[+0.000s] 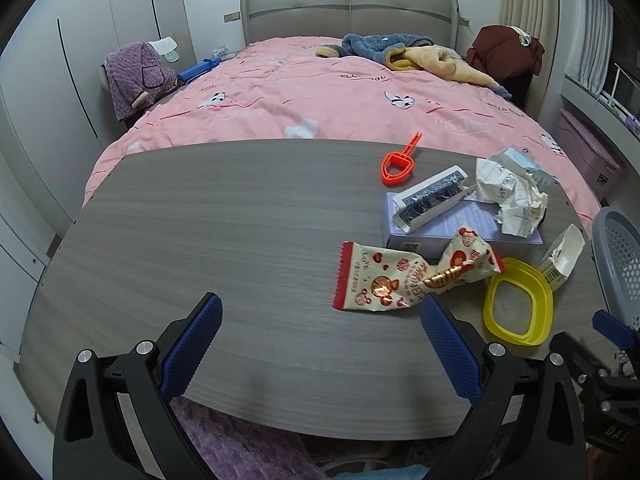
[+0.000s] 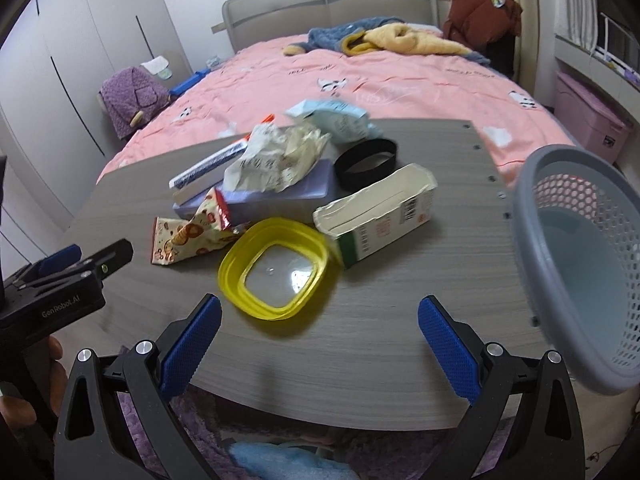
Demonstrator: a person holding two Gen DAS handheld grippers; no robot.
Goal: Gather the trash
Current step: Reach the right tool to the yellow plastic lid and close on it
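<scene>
hovering wide open over table (image 1: 200,220), left hand-held gripper (image 1: 322,312) empty, right hand-held gripper (image 2: 320,316) likewise spread, grasping nothing

The grey basket (image 1: 618,264) is cut off by the frame edge, and crumpled paper (image 2: 276,160) hides part of the purple box (image 2: 304,192).

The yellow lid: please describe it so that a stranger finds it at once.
On the grey wooden table before the pink bed, look at the near edge of the trash pile. The yellow lid lies flat there, the only bright yellow ring, with a clear centre.
</scene>
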